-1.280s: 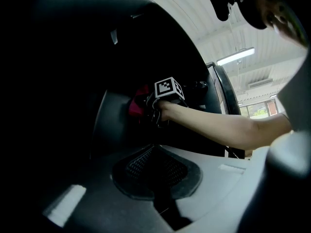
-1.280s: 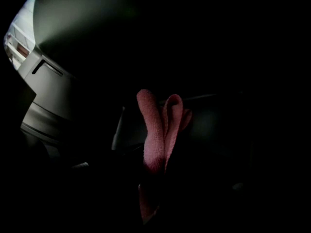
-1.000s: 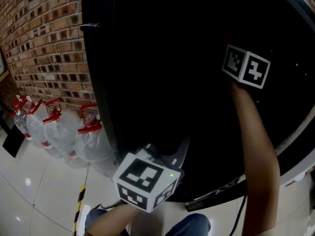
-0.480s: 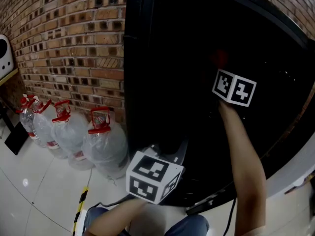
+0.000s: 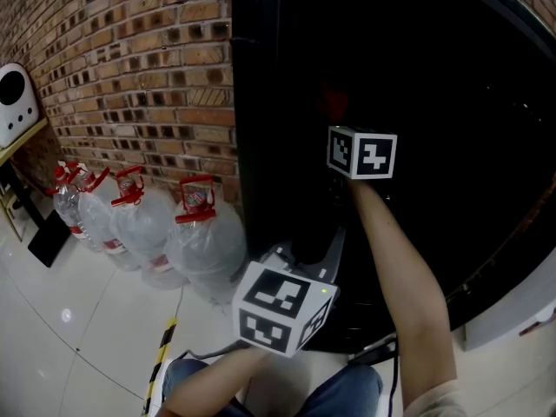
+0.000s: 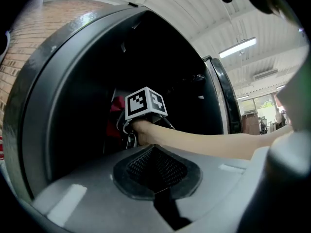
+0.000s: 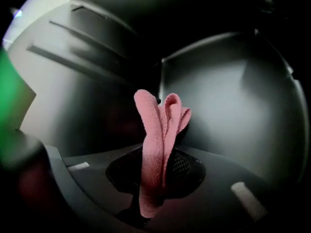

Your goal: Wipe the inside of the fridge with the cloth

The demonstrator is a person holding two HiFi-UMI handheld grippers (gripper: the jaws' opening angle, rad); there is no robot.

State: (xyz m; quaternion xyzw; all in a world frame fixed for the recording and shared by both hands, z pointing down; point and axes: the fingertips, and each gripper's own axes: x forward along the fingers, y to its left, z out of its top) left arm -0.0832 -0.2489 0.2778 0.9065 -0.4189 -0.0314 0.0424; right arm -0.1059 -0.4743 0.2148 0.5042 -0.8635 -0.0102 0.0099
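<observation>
A brick wall (image 5: 130, 68) runs along the left. At its foot stand four clear water jugs (image 5: 201, 243) with red caps, side by side on the glossy white tiled floor (image 5: 78, 337). A yellow-and-black striped strip (image 5: 162, 354) lies on the tiles nearer me. A white device (image 5: 19, 102) sits at the far left. Overhead, a strip light (image 6: 238, 47) glows on the ribbed ceiling (image 6: 194, 13).

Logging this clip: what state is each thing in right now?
fridge: open, interior dark.
right gripper: shut on the cloth, inside the fridge.
cloth: folded, pinched between the jaws.
left gripper: shut, empty, outside the fridge.
water bottles: upright, capped.
</observation>
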